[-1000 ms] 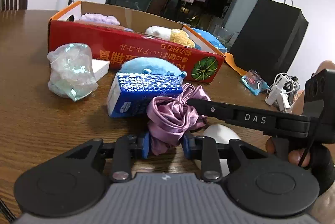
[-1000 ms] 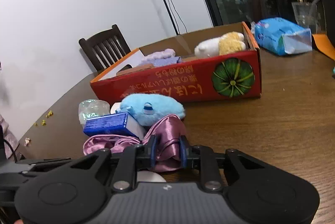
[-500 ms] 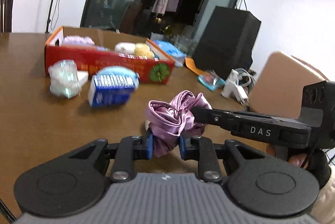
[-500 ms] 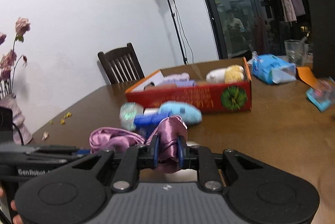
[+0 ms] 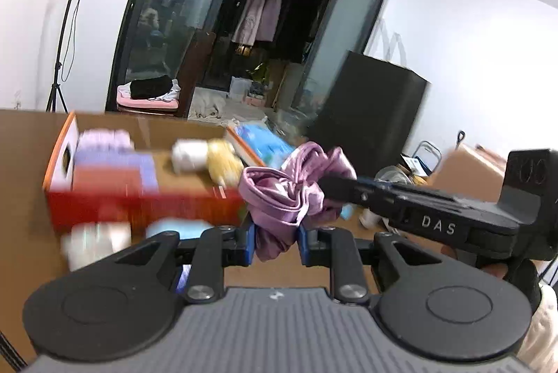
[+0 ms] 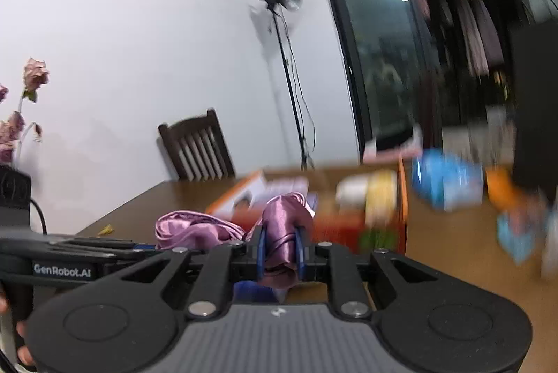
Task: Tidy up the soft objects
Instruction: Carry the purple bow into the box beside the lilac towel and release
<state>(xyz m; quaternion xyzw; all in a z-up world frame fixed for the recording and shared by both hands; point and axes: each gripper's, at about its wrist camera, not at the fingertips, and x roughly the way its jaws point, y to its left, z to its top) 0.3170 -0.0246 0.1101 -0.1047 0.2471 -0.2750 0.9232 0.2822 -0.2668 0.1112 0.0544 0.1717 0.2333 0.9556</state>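
Both grippers pinch the same crumpled mauve satin cloth (image 5: 291,195), held in the air above the brown wooden table (image 5: 21,198). The left gripper (image 5: 275,242) is pressed onto its lower fold at the bottom centre of the left view; the right gripper (image 6: 279,251) clamps the other end, reaching in from the right of that frame. The cloth's long axis runs between the two pairs of tongs. The red open-topped cardboard box (image 5: 139,202) of soft toys lies ahead and to the left, in the middle left of that view, so I judge the left hand is nearer to it.
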